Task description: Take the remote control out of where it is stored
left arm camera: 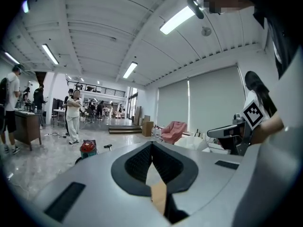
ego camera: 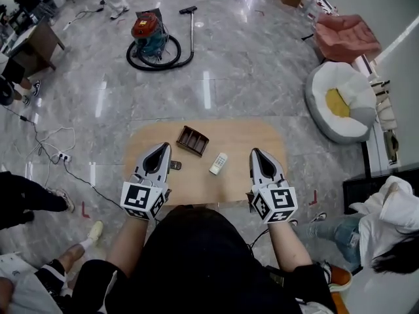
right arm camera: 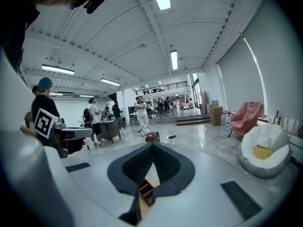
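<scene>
Your left gripper (ego camera: 160, 150), a grey claw w/ a marker cube at its back, is clenched. Its jaws meet tip to tip w/ nothing btwn them. It's held over the near-left part of the light wooden table w/ rounded corners (ego camera: 262, 133).

Your right gripper (ego camera: 257, 154), same build, is also clenched and empty. The right gripper view shows its jaws together at the tips. It's over the near-right part of the table. Both grippers point away from you, roughly parallel and well apart.

Task item: the small white rectangular remote control (ego camera: 218, 163) lies flat on the bare tabletop, out of the box. It's btwn your two grippers, nearer the right one, touching neither. Its long axis slants a little away from you.

The dark brown open box w/ compartments (ego camera: 192, 140) sits on the table beyond the remote and to its left — near it but apart. The box's contents can't be made out.

A small dark object (ego camera: 175, 165) lies on the table just beside the left gripper — too small to identify.

Surroundings, all on the grey polished floor:
- a red and teal vacuum cleaner w/ black hose (ego camera: 149, 33), well beyond the table
- a white round beanbag seat w/ yellow cushion (ego camera: 340, 103), to the right
- a pink armchair (ego camera: 347, 36), behind the beanbag seat
- a person in a white top (ego camera: 393, 214), close by the table's near-right side
- other people farther back in the hall
</scene>
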`<state>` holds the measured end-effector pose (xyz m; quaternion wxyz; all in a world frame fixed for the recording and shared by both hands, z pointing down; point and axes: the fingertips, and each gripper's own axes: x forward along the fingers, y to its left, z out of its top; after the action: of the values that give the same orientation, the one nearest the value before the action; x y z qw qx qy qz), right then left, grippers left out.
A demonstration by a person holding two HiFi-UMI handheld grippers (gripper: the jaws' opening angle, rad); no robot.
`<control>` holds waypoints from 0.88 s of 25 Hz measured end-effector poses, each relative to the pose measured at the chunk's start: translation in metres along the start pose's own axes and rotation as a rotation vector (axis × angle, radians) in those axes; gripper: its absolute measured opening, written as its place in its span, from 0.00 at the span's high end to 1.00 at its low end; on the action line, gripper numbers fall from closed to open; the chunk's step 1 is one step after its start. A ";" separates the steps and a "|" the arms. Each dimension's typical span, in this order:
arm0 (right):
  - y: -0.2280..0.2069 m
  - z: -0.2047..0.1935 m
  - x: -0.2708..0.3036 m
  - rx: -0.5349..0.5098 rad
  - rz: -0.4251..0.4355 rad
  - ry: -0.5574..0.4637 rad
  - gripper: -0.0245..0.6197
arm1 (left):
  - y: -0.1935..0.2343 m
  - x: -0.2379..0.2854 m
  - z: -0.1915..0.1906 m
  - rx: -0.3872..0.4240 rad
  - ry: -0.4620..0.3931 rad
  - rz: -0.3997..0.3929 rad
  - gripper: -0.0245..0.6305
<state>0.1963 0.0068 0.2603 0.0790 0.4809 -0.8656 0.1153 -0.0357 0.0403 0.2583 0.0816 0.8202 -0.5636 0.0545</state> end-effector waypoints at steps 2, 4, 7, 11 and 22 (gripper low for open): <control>-0.001 0.003 -0.002 0.014 0.014 -0.008 0.95 | -0.002 -0.004 0.000 -0.001 -0.006 0.006 0.95; 0.000 0.006 -0.002 0.017 0.029 -0.011 0.95 | -0.002 -0.008 0.000 -0.013 -0.016 0.022 0.95; 0.002 0.010 -0.003 0.017 0.042 -0.020 0.95 | -0.003 -0.012 0.003 -0.024 -0.029 0.040 0.95; 0.002 0.013 -0.007 0.020 0.056 -0.031 0.95 | -0.008 -0.017 0.005 -0.028 -0.036 0.050 0.95; 0.002 0.008 -0.020 0.011 0.092 -0.027 0.95 | -0.021 -0.022 0.001 -0.052 -0.041 0.072 0.95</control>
<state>0.2045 0.0219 0.2478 0.0594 0.4427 -0.8870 0.1172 -0.0238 0.0680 0.2516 0.0893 0.7981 -0.5954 0.0258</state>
